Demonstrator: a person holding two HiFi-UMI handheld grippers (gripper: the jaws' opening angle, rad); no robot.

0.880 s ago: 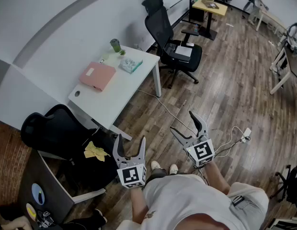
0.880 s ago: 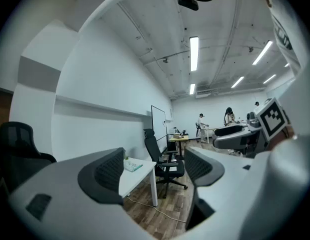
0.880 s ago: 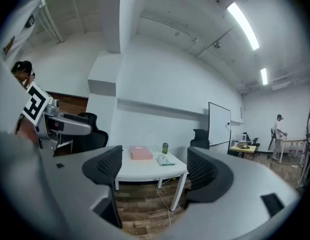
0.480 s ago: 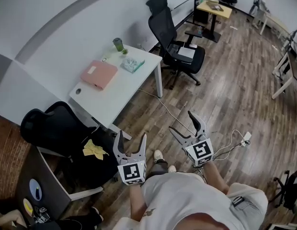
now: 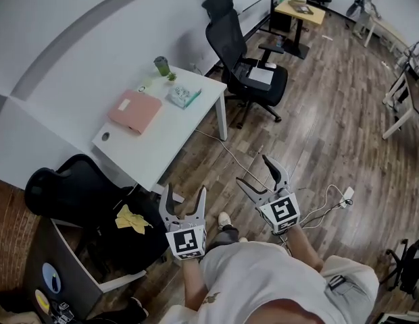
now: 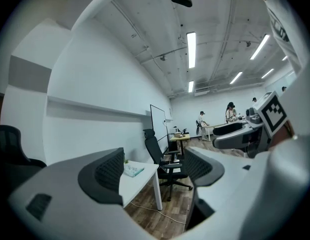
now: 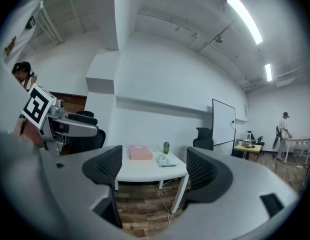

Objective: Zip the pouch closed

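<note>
The left gripper [image 5: 183, 193] and the right gripper [image 5: 253, 171] are held out level in front of the person, side by side. Both have their jaws wide apart, with nothing in them. The pink pouch [image 5: 135, 111] lies flat on a white table [image 5: 170, 137], far ahead of both grippers and not touching either one. In the right gripper view, the pouch [image 7: 140, 153] shows in the gap between the jaws, closer to the left jaw. A small teal pack [image 7: 165, 160] and a green cup [image 7: 166, 147] sit beside it, nearer the middle of the gap. In the left gripper view, the teal pack [image 6: 133, 170] peeks out right next to the left jaw, and a black office chair [image 6: 157, 151] stands in the middle of the gap. The pouch cannot be seen there.
</note>
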